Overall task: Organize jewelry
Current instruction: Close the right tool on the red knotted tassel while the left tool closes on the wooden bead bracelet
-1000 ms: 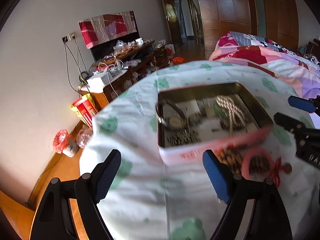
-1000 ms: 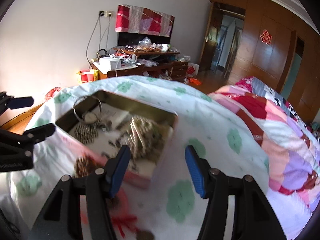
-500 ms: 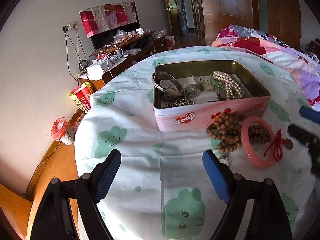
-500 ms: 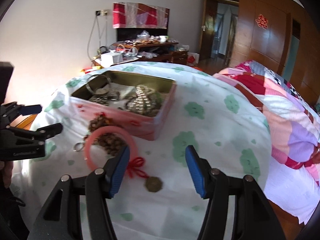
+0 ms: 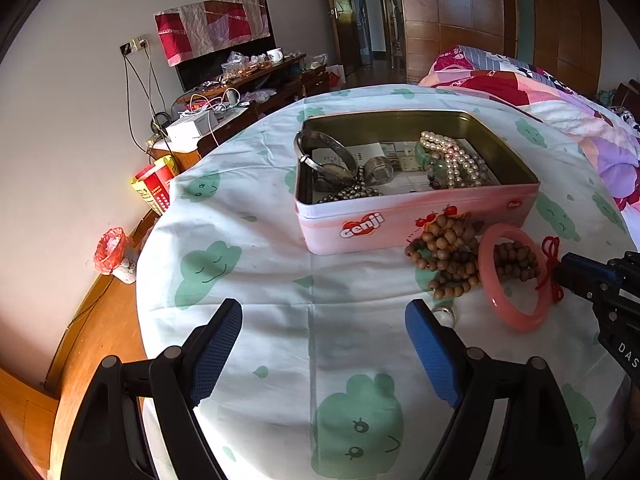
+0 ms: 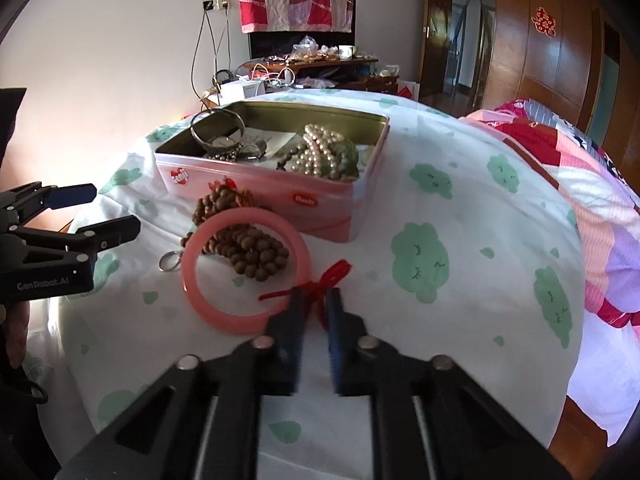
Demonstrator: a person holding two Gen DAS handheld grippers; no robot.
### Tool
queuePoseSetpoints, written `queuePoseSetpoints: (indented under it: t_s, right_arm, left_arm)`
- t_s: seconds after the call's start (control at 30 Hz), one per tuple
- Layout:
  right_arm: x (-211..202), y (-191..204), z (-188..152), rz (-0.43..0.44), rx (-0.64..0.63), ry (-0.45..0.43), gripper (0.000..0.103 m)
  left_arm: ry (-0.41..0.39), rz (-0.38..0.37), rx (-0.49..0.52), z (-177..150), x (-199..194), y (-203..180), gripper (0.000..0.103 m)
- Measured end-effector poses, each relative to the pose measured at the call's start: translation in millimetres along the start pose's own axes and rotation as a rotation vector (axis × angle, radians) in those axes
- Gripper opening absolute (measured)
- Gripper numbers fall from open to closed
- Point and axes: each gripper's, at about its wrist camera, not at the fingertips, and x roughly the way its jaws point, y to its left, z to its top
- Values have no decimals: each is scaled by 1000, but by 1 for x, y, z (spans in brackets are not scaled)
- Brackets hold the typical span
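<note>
An open pink tin (image 5: 400, 220) on the round table holds a pearl necklace (image 5: 452, 160), a silver bangle (image 5: 320, 152) and other pieces. In front of it lie wooden beads (image 6: 248, 248), a pink bangle (image 6: 208, 296), a small ring (image 6: 170, 260) and a red knotted cord (image 6: 332, 274). My right gripper (image 6: 316, 300) is closing, its narrow jaws pinching that red cord at the table surface. My left gripper (image 5: 324, 352) stays wide open over bare cloth, left of the beads, with nothing between its fingers.
The white cloth with green prints (image 5: 248, 264) drops off at the table's round edge. A bed with a patchwork quilt (image 6: 580, 168) lies to the right. A cluttered TV stand (image 5: 240, 88) and a red-lined bin (image 5: 112, 248) stand by the far wall.
Both views sank toward the table and came nearer the loose jewelry. The right gripper's jaws went from wide apart to nearly together around the red cord. The left jaws stayed open.
</note>
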Motion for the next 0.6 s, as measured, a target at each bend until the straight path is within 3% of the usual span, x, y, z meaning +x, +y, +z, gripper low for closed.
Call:
queuePoseSetpoints:
  t_s: [0.3, 0.5, 0.53, 0.6]
  right_arm:
    - [1, -9, 0, -77, 17, -3, 6]
    - [0, -14, 1, -78, 30, -6, 6]
    - [0, -14, 1, -79, 31, -7, 6]
    - [1, -14, 1, -78, 31, -6, 6]
  left_arm:
    - [-56, -61, 35, 16, 1, -21, 84]
    - [-43, -126, 45, 28, 16, -32, 83]
    - [-42, -130, 49, 30, 18, -35, 82]
    - [-23, -147, 49, 31, 26, -37, 69]
